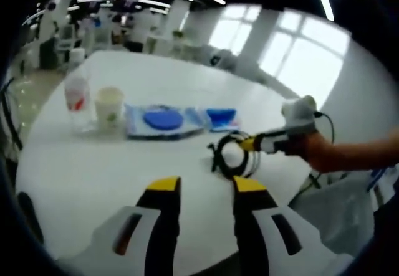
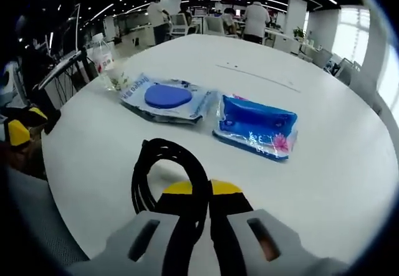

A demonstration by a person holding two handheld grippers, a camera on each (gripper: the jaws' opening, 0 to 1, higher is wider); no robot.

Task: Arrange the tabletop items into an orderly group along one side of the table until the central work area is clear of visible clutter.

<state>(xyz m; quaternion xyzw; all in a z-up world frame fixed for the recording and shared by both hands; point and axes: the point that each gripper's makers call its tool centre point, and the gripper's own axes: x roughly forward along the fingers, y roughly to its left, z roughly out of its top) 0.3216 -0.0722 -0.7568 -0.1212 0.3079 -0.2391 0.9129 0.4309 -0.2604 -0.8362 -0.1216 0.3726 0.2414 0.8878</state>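
Observation:
A coiled black cable [image 1: 232, 154] lies near the white table's [image 1: 93, 170] right edge. My right gripper [image 1: 249, 144] comes in from the right, held by a hand, and is shut on it. In the right gripper view the cable [image 2: 163, 167] loops up from between the yellow-tipped jaws of the right gripper [image 2: 202, 192]. My left gripper [image 1: 207, 186] hovers open over the near edge, holding nothing. A row stands farther back: clear bottle [image 1: 76, 100], paper cup [image 1: 109, 104], wipes pack with blue lid [image 1: 163, 120], blue tissue pack [image 1: 221, 117].
In the right gripper view the wipes pack [image 2: 165, 98] and blue tissue pack [image 2: 255, 126] lie just beyond the cable, with the bottle [image 2: 106, 61] at the far left. The table [image 2: 336, 164] edge curves close on the left. People and desks fill the office behind.

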